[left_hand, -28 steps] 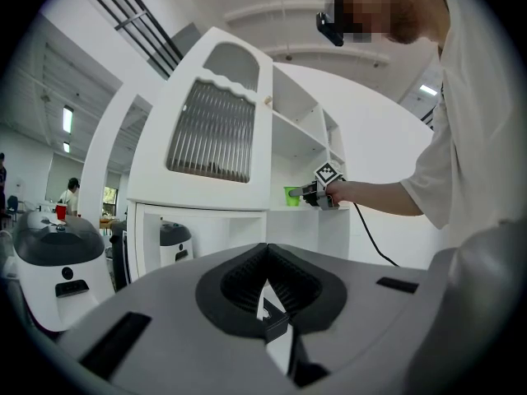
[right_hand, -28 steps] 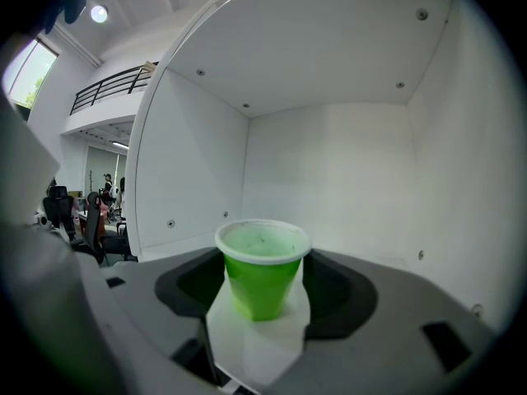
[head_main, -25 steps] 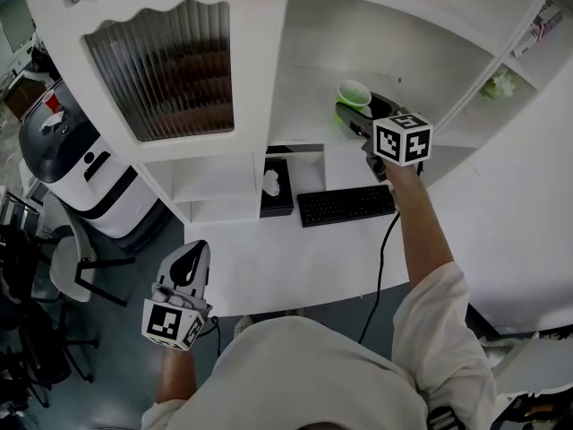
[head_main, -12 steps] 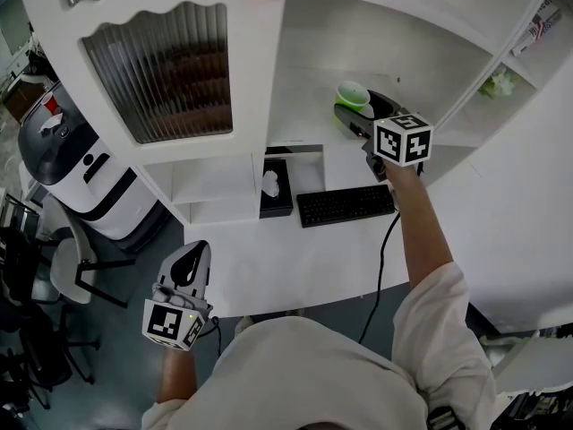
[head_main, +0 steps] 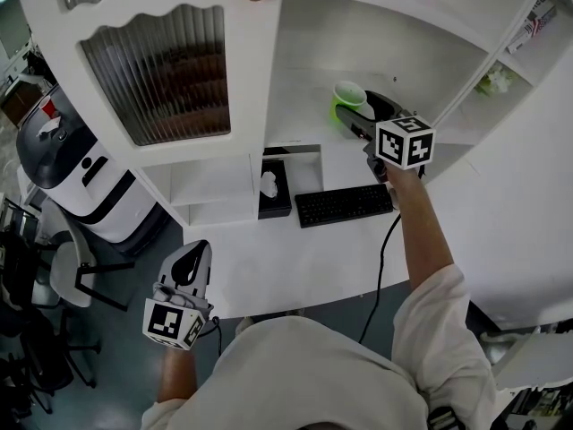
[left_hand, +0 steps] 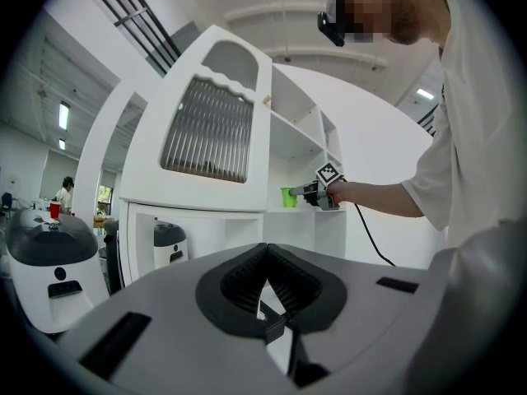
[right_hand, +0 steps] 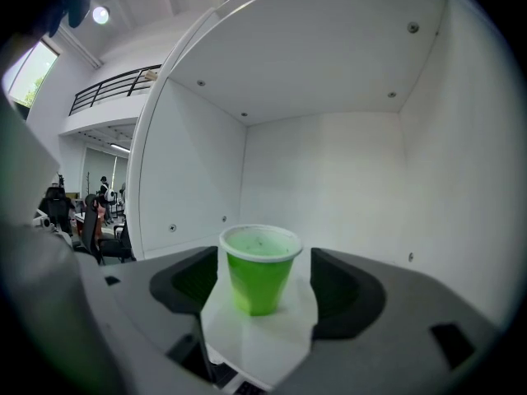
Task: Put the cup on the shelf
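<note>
A green cup [head_main: 349, 97] with a white rim stands upright on the white shelf [head_main: 304, 106] in an open cabinet bay. My right gripper [head_main: 363, 113] reaches into that bay. In the right gripper view the cup [right_hand: 259, 274] stands between the spread jaws of the right gripper [right_hand: 265, 290], with a gap on each side and the pads off it. My left gripper [head_main: 190, 258] hangs low at the left, away from the desk, its jaws together and empty. The left gripper view shows that gripper [left_hand: 268, 303] close up and the cup [left_hand: 288, 197] far off.
A ribbed-glass cabinet door [head_main: 157, 70] hangs left of the bay. On the desk below lie a black keyboard [head_main: 345, 204] and a tissue box [head_main: 273, 186]. A cable [head_main: 380, 267] drops over the desk edge. A white and black machine [head_main: 72, 168] and chairs [head_main: 45, 276] stand at the left.
The right gripper's jaws look a little wider round the cup, which stays put on the shelf. The left gripper has not moved.
</note>
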A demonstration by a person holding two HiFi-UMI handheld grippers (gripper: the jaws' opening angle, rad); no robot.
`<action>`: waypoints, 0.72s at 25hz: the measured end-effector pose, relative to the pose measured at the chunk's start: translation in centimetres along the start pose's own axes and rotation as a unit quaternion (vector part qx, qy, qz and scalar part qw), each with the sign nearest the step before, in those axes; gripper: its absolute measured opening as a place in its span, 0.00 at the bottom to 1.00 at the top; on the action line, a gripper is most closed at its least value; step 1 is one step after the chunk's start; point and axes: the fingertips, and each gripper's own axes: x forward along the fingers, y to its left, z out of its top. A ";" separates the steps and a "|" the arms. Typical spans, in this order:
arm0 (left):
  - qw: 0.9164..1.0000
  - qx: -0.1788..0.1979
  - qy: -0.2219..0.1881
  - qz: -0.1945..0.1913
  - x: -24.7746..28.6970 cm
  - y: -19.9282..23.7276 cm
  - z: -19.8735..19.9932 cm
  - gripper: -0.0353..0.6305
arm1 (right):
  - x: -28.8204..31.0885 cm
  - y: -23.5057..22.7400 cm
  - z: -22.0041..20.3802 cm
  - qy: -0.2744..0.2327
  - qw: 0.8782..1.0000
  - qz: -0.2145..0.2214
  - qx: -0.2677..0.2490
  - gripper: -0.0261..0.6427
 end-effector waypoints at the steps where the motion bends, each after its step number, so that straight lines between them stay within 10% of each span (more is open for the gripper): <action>1: 1.000 0.000 0.000 -0.001 0.0 0.0 0.0 0.06 | -0.3 0.0 0.0 -0.002 1.000 -0.002 0.001 0.58; 18: 0.999 0.001 -0.005 -0.054 1.5 -1.0 0.3 0.06 | -8.3 2.6 1.1 -0.042 0.999 -0.021 -0.008 0.37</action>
